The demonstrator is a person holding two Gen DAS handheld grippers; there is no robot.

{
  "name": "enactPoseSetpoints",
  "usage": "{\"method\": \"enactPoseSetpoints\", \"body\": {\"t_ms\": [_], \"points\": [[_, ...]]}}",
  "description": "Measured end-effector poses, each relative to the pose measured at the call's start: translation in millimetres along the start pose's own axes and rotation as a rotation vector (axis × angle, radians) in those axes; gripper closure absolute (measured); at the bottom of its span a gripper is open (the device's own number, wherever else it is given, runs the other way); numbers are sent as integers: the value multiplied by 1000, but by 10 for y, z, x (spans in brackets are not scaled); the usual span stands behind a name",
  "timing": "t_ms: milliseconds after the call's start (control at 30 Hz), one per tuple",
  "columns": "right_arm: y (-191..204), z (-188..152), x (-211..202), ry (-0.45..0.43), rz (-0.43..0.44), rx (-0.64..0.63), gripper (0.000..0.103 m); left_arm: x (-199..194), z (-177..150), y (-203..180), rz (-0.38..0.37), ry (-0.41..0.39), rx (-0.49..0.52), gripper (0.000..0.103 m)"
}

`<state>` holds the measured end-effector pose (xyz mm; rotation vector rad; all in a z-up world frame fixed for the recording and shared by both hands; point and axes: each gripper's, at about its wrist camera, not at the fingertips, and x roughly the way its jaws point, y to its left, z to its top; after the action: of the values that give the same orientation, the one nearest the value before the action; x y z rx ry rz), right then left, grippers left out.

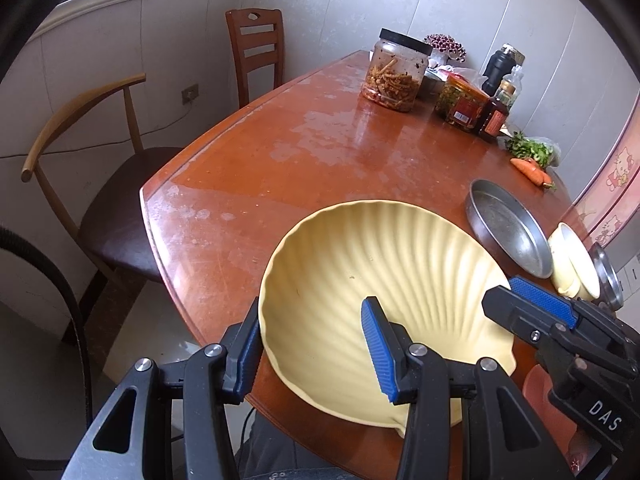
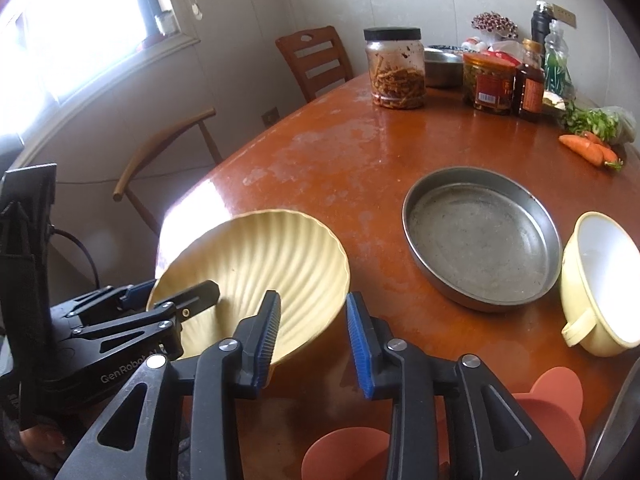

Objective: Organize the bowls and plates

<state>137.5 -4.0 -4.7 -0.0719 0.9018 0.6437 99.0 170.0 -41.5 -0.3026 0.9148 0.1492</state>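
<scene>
At the near table edge, the left gripper (image 1: 316,354) is clamped on the rim of one yellow shell-shaped plate (image 1: 380,264), one pad outside the rim and one inside. The right gripper (image 2: 314,334) stands with its jaws apart; its left pad is at the plate's rim and the other pad is clear of it over bare wood, so it holds nothing.

Tableware count: one shell-shaped plate, tilted at the near edge; one round metal pan (image 2: 482,236) to its right; one cream enamel bowl (image 2: 600,284) with a handle, just beside the pan; two terracotta mats (image 2: 554,408) at the near edge.

Far-end count: two large food jars (image 2: 394,68), several bottles, two carrots (image 2: 588,148) beside greens.

The worn red-brown wooden table (image 1: 304,136) stands in a white-panelled room corner with two chairs (image 1: 256,52) and one window (image 2: 60,28).
</scene>
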Motion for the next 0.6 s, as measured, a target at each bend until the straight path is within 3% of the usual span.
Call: {"method": "enactPoseSetpoints", "body": {"t_ms": [167, 433, 600], "points": [[18, 19, -79, -22, -6, 1, 62, -7, -5, -17, -11, -6, -6, 55], [4, -16, -203, -39, 5, 22, 46, -39, -11, 0, 2, -24, -13, 49], [-50, -84, -350, -66, -2, 45, 46, -91, -35, 49, 24, -48, -46, 45]]}}
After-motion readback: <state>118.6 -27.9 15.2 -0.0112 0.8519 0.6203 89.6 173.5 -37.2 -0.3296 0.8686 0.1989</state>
